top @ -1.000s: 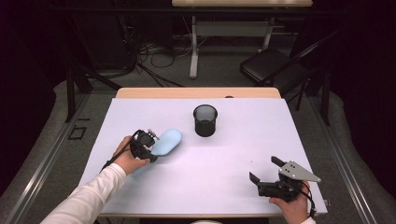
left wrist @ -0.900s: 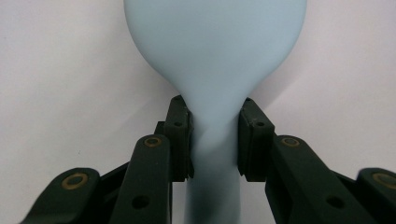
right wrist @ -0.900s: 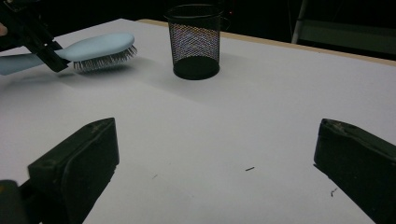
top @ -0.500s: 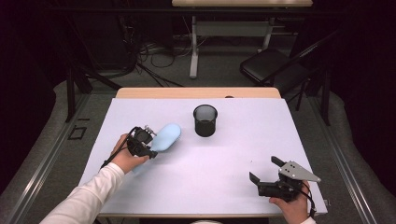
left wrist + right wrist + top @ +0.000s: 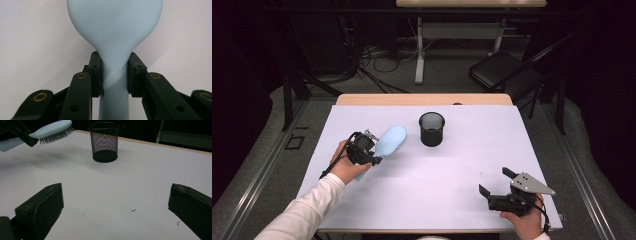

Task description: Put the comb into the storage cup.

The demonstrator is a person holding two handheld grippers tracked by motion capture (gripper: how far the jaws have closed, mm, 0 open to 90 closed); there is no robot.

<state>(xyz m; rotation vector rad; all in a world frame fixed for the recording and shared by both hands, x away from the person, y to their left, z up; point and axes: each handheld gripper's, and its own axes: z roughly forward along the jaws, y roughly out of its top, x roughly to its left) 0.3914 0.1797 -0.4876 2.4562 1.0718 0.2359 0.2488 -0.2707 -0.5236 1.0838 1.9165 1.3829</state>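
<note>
A light blue hairbrush (image 5: 391,140) (image 5: 115,30) hangs a little above the white table top, bristles down. My left gripper (image 5: 373,150) (image 5: 115,72) is shut on the narrow neck of its handle, one pad on each side. In the right gripper view the brush (image 5: 53,130) floats at the upper left, with its shadow on the table. A black mesh cup (image 5: 432,129) (image 5: 104,142) stands upright just right of the brush head. Near the front right corner my right gripper (image 5: 494,181) (image 5: 115,202) rests open, nothing between its jaws.
The white table top (image 5: 452,200) ends in a wooden strip (image 5: 422,99) at the far side. Beyond it are a black chair (image 5: 507,75), a desk leg and cables on the floor. The right gripper sits close to the table's front right edge.
The left gripper has carried the brush slightly up and toward the far side, nearer the mesh cup. The right gripper has stayed where it was.
</note>
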